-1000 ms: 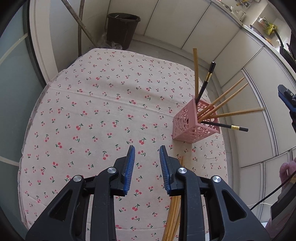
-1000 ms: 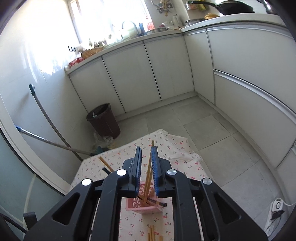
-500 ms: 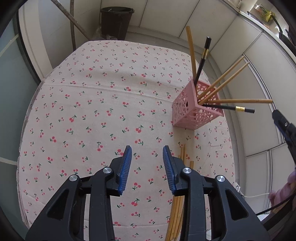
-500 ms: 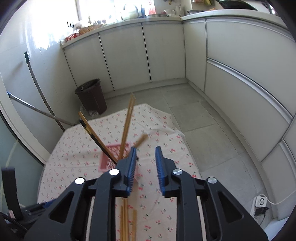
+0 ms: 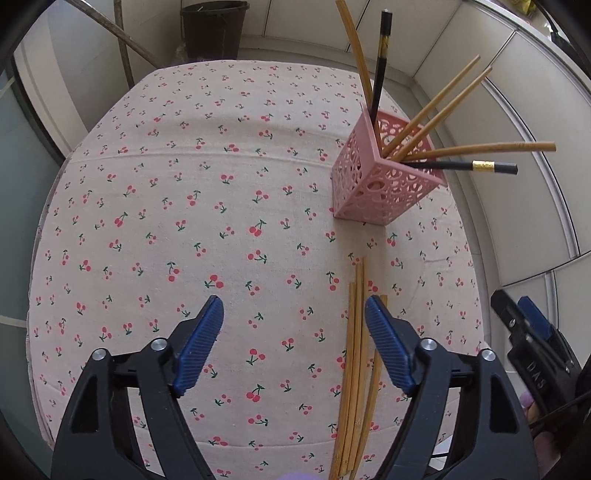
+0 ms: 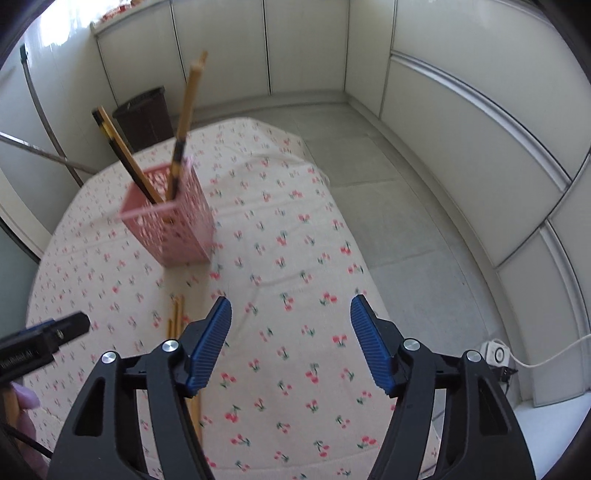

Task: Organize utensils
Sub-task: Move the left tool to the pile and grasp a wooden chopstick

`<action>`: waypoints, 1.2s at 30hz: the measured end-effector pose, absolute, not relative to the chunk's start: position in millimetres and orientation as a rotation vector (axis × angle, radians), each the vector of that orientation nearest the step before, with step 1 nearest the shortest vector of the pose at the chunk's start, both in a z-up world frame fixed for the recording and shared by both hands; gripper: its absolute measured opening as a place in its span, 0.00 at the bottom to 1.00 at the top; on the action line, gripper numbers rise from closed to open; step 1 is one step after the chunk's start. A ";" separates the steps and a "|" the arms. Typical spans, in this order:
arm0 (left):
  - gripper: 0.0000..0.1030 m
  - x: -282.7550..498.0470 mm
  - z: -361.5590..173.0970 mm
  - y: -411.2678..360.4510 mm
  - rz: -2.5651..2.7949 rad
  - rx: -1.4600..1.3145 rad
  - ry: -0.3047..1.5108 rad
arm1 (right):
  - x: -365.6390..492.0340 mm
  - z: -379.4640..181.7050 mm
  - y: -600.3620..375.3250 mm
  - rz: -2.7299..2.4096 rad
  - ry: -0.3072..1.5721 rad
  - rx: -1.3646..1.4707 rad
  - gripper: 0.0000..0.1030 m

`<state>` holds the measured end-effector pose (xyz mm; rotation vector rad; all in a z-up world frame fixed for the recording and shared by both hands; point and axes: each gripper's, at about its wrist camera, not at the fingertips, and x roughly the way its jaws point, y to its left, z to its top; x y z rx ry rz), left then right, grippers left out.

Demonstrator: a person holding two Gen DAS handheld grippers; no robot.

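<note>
The round surface (image 5: pixel 155 206), draped in a pale cloth printed with small red cherries, takes up most of the room ahead, with white cabinet fronts (image 6: pixel 461 122) curving round it and a dark plastic waste bin (image 5: pixel 212 27) standing on the floor beyond its far edge.

On the cloth, toward its right side as the left camera sees it, stands a pink square holder with cut-out circle walls (image 5: pixel 376 177). Several light bamboo chopsticks (image 5: pixel 432 110) and two black chopsticks with gold bands (image 5: pixel 461 165) stick out of it at splayed angles.

Nearer than the holder, a loose bundle of bamboo chopsticks (image 5: pixel 352 354) lies flat on the cloth, pointing roughly toward the holder but well short of it.

The left tongs (image 5: pixel 293 310) hover over the cloth with their blue ribbed jaws wide, having just been opening; the bundle's near part lies just inside the right-hand jaw, not gripped. The right tongs (image 6: pixel 291 306) have also just been opening and stand wide over bare cloth, nothing between them, with the bundle (image 6: pixel 176 317) just to their left.
</note>
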<state>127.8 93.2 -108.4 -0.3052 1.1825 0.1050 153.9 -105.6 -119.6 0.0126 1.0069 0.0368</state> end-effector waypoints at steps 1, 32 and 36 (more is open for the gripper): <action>0.75 128.7 -110.8 91.0 0.108 -0.296 1.190 | 152.1 -123.9 -106.2 0.029 1.025 0.000 0.73; 0.91 161.3 -178.0 47.8 0.194 -0.081 1.304 | 92.1 -177.6 -122.8 0.102 1.319 0.047 0.93; 0.91 165.5 -179.6 45.6 0.220 -0.062 1.290 | 92.2 -178.5 -123.2 0.111 1.324 0.055 0.93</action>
